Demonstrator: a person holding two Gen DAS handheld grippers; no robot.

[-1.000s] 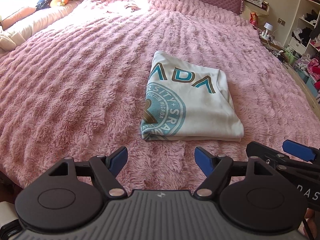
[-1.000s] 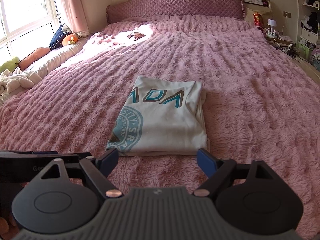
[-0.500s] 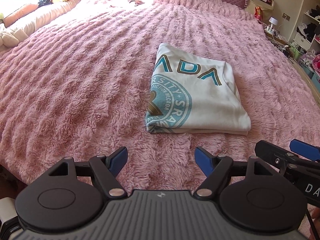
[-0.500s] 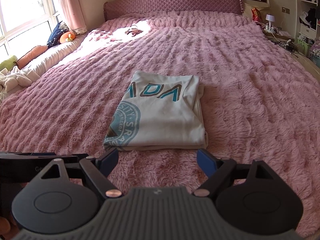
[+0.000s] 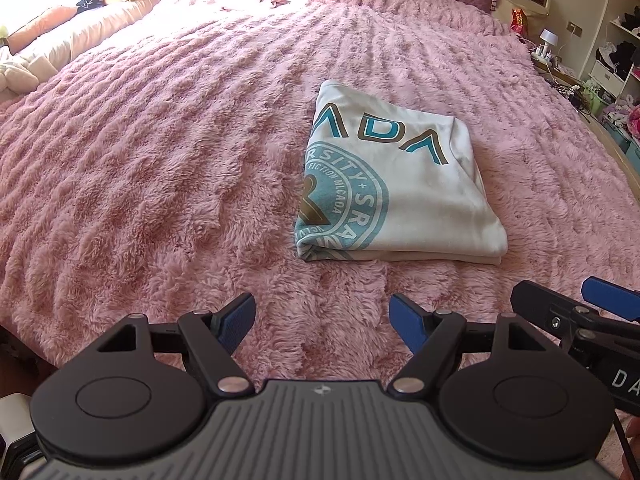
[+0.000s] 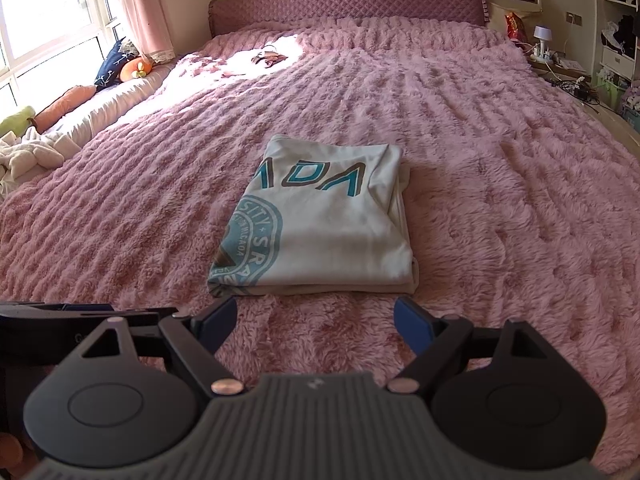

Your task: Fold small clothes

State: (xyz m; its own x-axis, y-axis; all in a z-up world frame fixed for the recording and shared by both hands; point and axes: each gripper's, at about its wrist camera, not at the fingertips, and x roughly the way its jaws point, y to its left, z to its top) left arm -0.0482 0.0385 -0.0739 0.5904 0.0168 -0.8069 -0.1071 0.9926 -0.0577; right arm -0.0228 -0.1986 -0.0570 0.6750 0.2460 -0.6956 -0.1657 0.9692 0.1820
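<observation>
**Folded tee sitting on the bed, both tongs empty**

Both cameras have crept a bit closer and tilted since a second ago, so the folded T-shirt sits slightly lower and bigger in the left view. The shirt itself hasn't budged.

It's a white tee with a teal round seal print and teal/brown letters on top, folded into a neat rectangle, lying flat on the fluffy pink blanket roughly mid-bed. In the right view the T-shirt is straight ahead, its near edge just past the fingertips, not touching them.

Left tongs are spread wide, blue pads apart, nothing between them, hovering over the blanket short of the shirt and a little to its left. Right tongs are spread too, also empty. You can see the right tongs poking into the left view at the lower right edge.

Background stuff: quilted purple headboard, some cushions by the window, a small lamp on the far right.
</observation>
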